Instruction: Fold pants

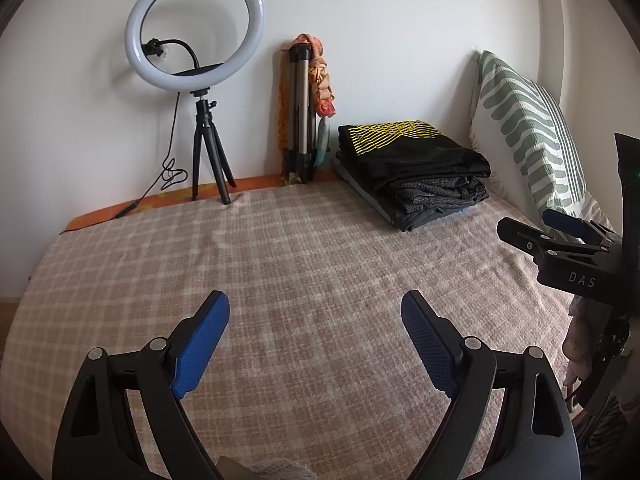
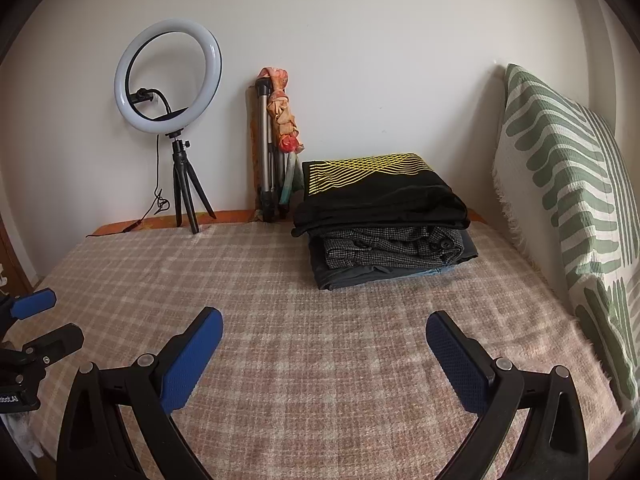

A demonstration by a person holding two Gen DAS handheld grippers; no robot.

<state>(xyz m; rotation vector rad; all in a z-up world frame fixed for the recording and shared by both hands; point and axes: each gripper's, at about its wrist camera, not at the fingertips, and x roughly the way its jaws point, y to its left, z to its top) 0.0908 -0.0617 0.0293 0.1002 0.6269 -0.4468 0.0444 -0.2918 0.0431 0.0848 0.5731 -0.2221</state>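
Pants are all sitting in one folded stack of dark garments (image 2: 384,220) at the far right of the bed, just beside the green-and-white patterned pillow (image 2: 568,200) that leans on the wall. Top piece is black fabric with a yellow wavy line print (image 2: 372,176), under it a grey checked piece (image 2: 392,248), then a dark grey one and a sliver of light blue at the bottom. So I count four layers, though I can't tell which of them are actually pants.

Handling-wise it's all soft, limp and light cloth, nothing fragile. The black one looks smooth, so I'd guess it slides off the pile easily. Best bet is pinching a thick edge like a waistband or the folded corner nearest us, one layer only, since a deep grab would probably drag the whole pile.

Both tools are over the bare pink-beige checked bedspread (image 1: 312,248), well apart from the stack. Left hand-held gripper (image 1: 316,320) has its two blue pads spread wide with nothing between, right hand-held gripper (image 2: 324,340) same deal, wide and empty.

Other counts: one white ring light on a small black tripod (image 1: 195,36), one folded silver tripod (image 1: 300,112) with an orange scarf draped on it, one pillow
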